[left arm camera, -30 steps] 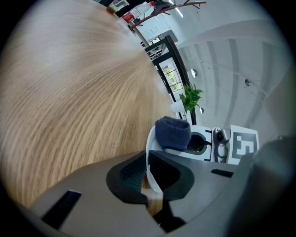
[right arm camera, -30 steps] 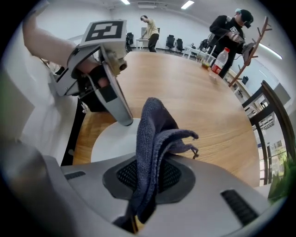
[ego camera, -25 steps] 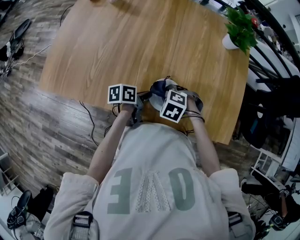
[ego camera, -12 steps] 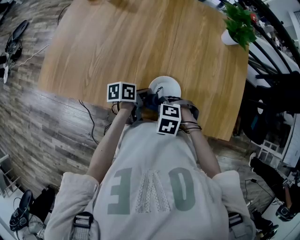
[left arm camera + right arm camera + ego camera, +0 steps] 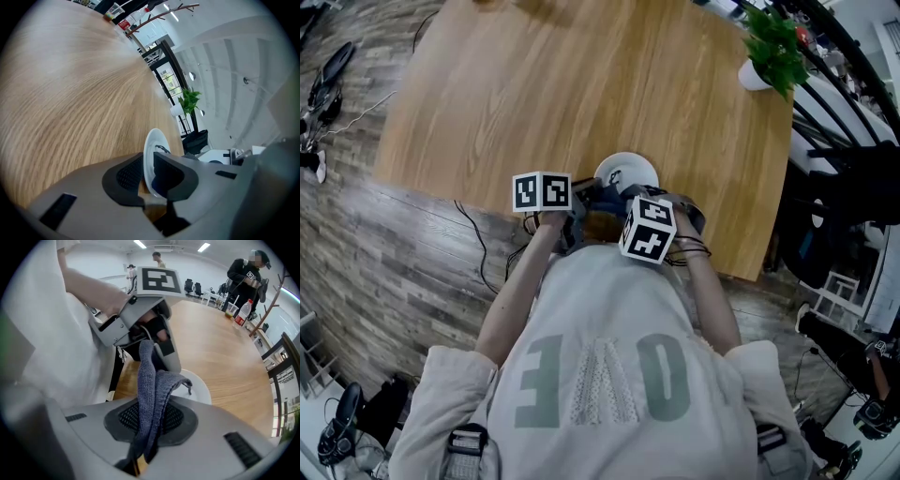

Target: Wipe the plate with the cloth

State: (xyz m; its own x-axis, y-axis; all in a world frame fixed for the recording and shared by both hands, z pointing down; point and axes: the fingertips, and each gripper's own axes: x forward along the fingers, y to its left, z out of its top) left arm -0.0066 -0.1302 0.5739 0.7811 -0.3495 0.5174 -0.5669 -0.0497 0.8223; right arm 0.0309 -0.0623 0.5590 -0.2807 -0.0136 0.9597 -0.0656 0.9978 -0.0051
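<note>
My left fingers had the rim of the white plate between them, one pad on each face. They were just beginning to ease apart, though the pads pressed on the rim. The plate sat at the front edge of the wooden bench, right before me. I could not tell whether it rested on the wood or hung just clear of it.

My right fingers were closed on the blue-grey cloth. It rose from between the pads as a folded band, and one loose corner flopped over to the side. Seen from above, the cloth was bunched dark against the plate's near side, between my two hands. Whether it touched the plate there I could not make out.

A potted plant stood at the bench's far right corner, well apart from the plate.
</note>
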